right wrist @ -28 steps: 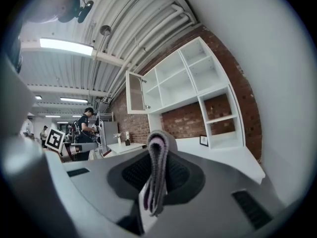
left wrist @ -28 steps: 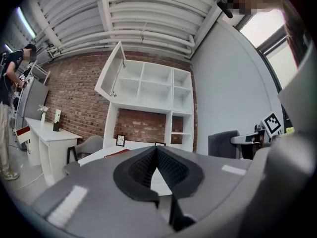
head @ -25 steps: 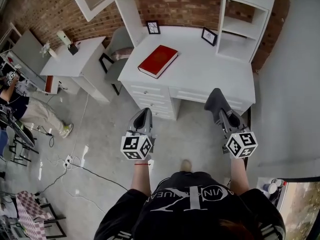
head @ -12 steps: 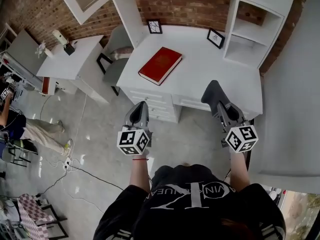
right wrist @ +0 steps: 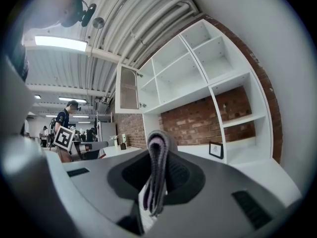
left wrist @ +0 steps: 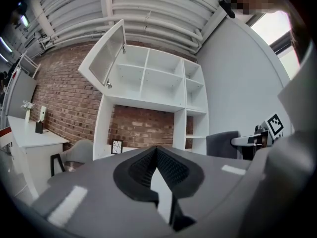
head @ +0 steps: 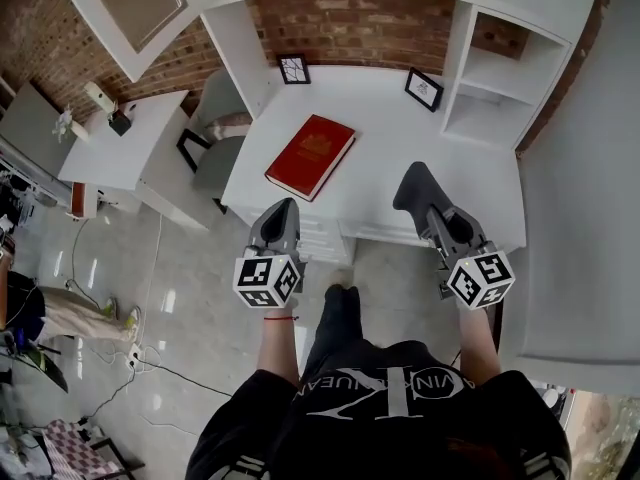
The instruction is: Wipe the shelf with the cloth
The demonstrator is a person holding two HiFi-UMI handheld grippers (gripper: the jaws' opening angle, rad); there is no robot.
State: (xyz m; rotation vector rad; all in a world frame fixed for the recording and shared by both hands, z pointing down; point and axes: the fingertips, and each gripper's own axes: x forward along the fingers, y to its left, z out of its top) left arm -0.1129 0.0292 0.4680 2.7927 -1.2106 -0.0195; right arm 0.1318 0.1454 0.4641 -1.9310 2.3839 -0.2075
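A folded grey cloth (head: 413,190) is pinched in my right gripper (head: 432,216), which hangs over the front right part of the white desk (head: 400,138). From the right gripper view the cloth (right wrist: 157,170) stands up between the jaws. The white shelf unit (head: 480,98) rises at the desk's back right, with open compartments (right wrist: 233,128) ahead of the cloth. My left gripper (head: 283,208) sits at the desk's front left edge. Its jaws (left wrist: 157,150) meet at the tips with nothing between them.
A red book (head: 310,155) lies on the desk's left half. Two small picture frames (head: 294,69) (head: 424,89) stand at the back by the brick wall. An upper cabinet door (head: 120,8) hangs open at the left. A grey chair (head: 215,138) and a side table (head: 110,153) stand to the left.
The person has stepped up to the desk, so both grippers have come from over the floor to the desk's front edge. The cloth stays in the right gripper.
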